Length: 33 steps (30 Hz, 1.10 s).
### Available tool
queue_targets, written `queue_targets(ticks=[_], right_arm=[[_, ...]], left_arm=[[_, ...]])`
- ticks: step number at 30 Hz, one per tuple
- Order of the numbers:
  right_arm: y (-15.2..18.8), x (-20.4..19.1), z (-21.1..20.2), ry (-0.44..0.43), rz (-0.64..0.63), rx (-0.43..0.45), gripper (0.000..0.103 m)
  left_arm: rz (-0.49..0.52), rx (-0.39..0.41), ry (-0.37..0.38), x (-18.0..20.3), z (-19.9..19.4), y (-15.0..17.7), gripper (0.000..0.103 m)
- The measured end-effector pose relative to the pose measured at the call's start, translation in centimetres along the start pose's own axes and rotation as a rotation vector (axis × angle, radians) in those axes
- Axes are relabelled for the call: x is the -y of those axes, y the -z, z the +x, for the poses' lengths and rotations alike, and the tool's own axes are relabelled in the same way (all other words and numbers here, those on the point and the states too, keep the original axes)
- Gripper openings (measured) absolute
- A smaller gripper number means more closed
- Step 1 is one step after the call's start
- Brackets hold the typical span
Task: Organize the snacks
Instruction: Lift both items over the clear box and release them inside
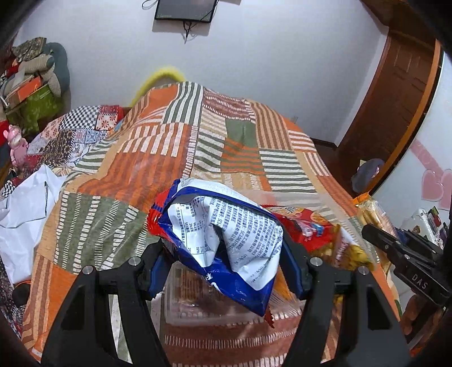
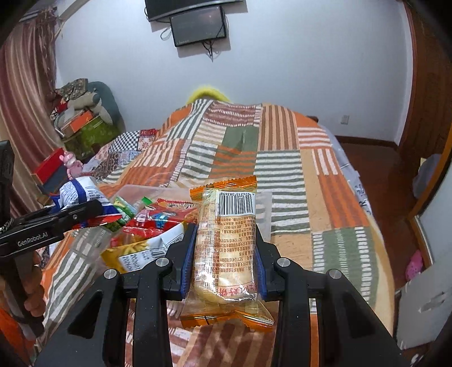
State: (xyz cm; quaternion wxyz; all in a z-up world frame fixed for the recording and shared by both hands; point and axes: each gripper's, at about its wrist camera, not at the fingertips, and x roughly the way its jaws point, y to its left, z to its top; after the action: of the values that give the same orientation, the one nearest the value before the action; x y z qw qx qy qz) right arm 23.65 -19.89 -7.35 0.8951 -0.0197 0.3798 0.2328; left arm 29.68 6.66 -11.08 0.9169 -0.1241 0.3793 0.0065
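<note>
**Snack packets gripped in both grippers above the bed**

Snacks sat in both grips. The left gripper (image 1: 226,254) was clamped on a crumpled blue-and-white foil snack bag (image 1: 226,240) with printed text, its blue-padded fingers (image 1: 293,271) pressing the bag from either side. The right gripper (image 2: 224,259) was clenched on a clear-and-orange wrapped biscuit packet (image 2: 224,248), barcode end pointing away from the camera, the blue pads (image 2: 186,265) squeezing its long sides.

Below the blue bag lay a clear plastic container (image 1: 197,299) resting on the orange, green and white striped patchwork bedspread (image 1: 197,146). Just beside it, between the two grippers, was a heap of other packets: a red printed snack bag (image 1: 308,228) and a yellow bag (image 2: 132,248) partly under it. The blue bag hung over this pile; the biscuit packet was held just right of it, above the bedspread.

A white plastic bag (image 1: 22,214) lay at the bed's left edge. Behind the bed stood a white wall with a dark screen (image 2: 197,26) mounted on it.
</note>
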Motion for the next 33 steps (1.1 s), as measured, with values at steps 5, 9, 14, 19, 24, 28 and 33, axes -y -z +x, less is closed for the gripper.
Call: queue_targets(ticks=[5,9,14,19,24,28,33], right_arm=[[0.3,0.1,1.1,-0.001,-0.001,-0.032,0.032],[0.5,0.3,1.8,0.000,-0.009,-0.062,0.032],[0.7,0.5,1.8,-0.001,-0.010,-0.084,0.034],[0.7,0.7,1.3,-0.006,-0.006,-0.084,0.042],[0.6,0.5,-0.1,-0.001,-0.012,-0.058,0.043],[0.2,0.4,-1.9,0.001,-0.010,-0.021,0.044],[-0.3,-0.4,-5.1,-0.012,-0.014,0.050,0.044]], left_arm=[[-0.032,-0.033,-0.009,-0.4,1.6,-0.1,0.067],[-0.071,-0.041,0.006,-0.9,2.4,0.0,0.067],[-0.063,-0.053,0.019,-0.6,2.3,0.1,0.070],[-0.018,-0.035,0.025,0.5,1.0,0.4,0.079],[0.000,-0.003,0.035,1.1,-1.3,0.4,0.080],[0.010,0.040,0.047,1.4,-4.0,0.4,0.080],[0.031,0.127,0.050,1.8,-8.4,0.4,0.080]])
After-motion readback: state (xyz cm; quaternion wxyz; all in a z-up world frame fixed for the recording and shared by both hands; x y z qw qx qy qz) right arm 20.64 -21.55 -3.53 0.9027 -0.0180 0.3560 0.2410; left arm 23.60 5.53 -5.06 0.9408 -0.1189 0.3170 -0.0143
